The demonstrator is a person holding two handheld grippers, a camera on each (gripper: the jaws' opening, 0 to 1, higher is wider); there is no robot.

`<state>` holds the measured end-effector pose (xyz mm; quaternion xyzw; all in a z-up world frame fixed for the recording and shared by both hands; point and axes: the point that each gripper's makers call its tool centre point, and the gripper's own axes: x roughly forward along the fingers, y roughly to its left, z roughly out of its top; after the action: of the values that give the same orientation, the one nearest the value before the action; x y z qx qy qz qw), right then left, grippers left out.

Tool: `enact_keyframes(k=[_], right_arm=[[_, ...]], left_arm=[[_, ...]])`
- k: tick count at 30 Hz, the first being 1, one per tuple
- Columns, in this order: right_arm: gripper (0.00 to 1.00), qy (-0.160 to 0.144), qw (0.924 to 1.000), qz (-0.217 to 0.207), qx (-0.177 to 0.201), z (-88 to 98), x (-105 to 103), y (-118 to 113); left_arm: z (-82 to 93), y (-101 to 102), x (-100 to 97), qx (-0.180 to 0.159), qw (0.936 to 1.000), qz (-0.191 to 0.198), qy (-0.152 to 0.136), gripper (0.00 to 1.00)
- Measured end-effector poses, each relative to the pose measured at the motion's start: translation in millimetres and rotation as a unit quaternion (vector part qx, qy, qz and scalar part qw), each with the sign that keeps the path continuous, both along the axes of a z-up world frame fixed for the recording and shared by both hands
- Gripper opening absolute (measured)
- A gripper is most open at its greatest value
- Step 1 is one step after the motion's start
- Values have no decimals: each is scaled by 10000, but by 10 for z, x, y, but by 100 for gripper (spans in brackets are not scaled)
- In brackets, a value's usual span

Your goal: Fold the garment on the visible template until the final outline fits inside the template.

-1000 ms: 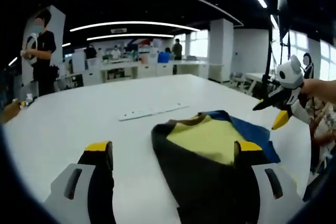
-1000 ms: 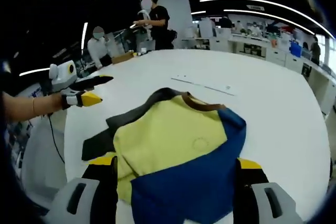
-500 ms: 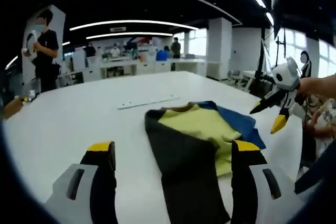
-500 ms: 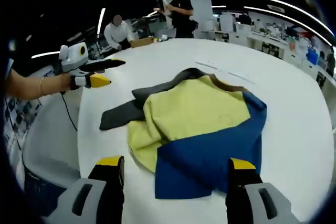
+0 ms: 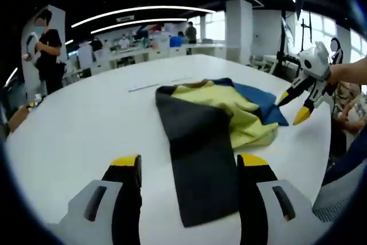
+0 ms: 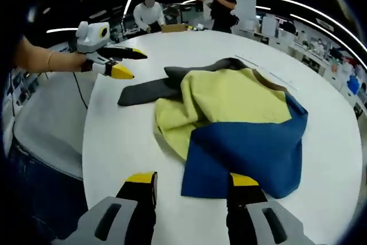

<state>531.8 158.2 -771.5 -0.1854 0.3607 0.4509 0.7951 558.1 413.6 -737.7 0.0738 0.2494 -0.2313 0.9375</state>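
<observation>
Both grippers have pulled back from the garment.

Garment lies crumpled on white table: yellow middle, blue panel nearest right gripper, dark sleeve toward left gripper. Both grippers' jaws spread, clear of garment.

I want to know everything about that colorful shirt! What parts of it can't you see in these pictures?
- Underside of the garment: hidden against the white table, both views.
- Small round mark on the yellow panel: too faint to read, right gripper view.
- Blue panel's near edge: partly covered by the right gripper.
- Template: cannot be made out.
</observation>
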Motion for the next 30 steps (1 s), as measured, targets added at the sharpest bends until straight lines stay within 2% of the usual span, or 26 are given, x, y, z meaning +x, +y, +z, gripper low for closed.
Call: enact_keyframes(k=[2, 6, 12, 17, 20, 22, 30], right_arm=[[38, -121, 9998, 53, -163, -62, -11, -26], [29, -176, 9996, -81, -199, -131, -8, -65], [23, -411, 9988, -147, -238, -137, 28, -94], [13, -535, 9981, -205, -235, -113, 22, -87], [4, -783, 9958, -156, -459, -109, 46, -130], [0, -807, 9954, -183, -485, -123, 63, -135], [0, -733, 9958, -461, -281, -70, 90, -139]], left_arm=[[-71, 22, -50, 34, 10000, 16, 81, 58], [-215, 74, -123, 163, 9995, 92, 273, 52], [-375, 109, -211, 392, 9980, 147, 480, 41], [-445, 125, -269, 584, 9964, 174, 594, 35], [-436, 95, -276, 458, 9970, 204, 581, 32], [-438, 81, -285, 444, 9972, 201, 574, 31], [-450, 15, -308, 234, 9972, 372, 597, 19]])
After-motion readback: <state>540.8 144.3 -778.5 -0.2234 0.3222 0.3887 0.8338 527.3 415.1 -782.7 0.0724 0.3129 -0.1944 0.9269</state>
